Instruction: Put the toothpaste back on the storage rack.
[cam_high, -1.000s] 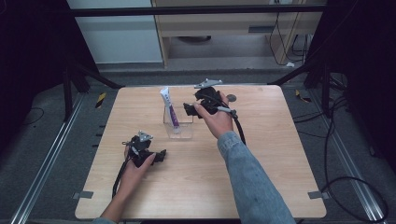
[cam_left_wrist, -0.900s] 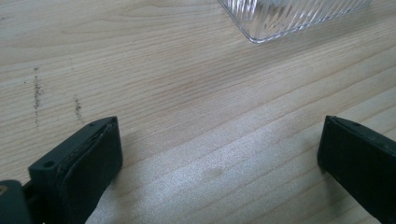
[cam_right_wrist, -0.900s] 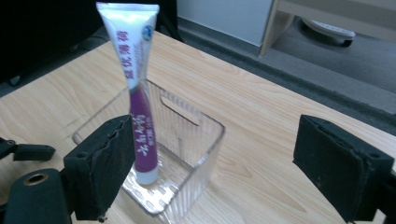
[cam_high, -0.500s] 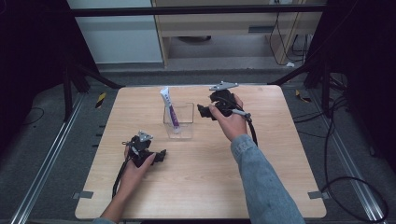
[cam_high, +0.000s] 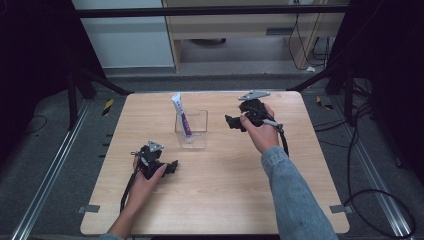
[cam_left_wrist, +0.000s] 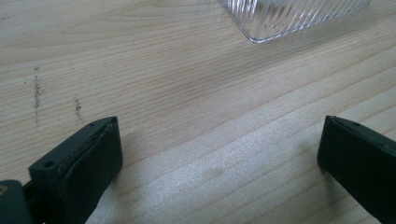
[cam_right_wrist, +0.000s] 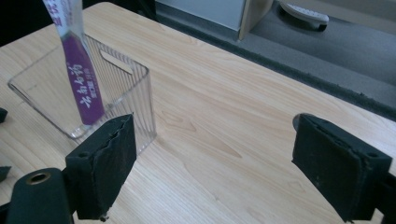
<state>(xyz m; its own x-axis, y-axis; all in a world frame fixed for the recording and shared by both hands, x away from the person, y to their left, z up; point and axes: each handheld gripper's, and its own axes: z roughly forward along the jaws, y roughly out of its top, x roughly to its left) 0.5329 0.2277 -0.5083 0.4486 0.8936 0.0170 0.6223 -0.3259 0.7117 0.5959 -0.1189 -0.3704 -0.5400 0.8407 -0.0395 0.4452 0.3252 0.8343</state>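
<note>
Lower left of the high view, the left gripper (cam_high: 171, 165) sits low on the wooden table (cam_high: 225, 200), a hand wrapped round it and its cable trailing back toward the bottom edge. In the left gripper view its two black jaws stand wide apart with nothing but bare wood grain between them, and a corner of the ribbed clear container (cam_left_wrist: 289, 16) peeks in at the top of the frame — near, not touching.

Moving toward the middle of the high view, the clear container (cam_high: 191, 130) stands on the table, and the purple-and-white tube (cam_high: 181, 116) leans inside it, lower end at the bottom, white top poking out above the rim and tilting toward the upper left.

Right of centre now — the right gripper (cam_high: 231, 121) is held above the table by the hand in the denim sleeve (cam_high: 295, 200), just beside the container's right wall but clear of it. In the right gripper view its jaws gape wide, empty, with the tube (cam_right_wrist: 81, 70) upright-ish in the container (cam_right_wrist: 135, 88) at the upper left of that frame.
</note>
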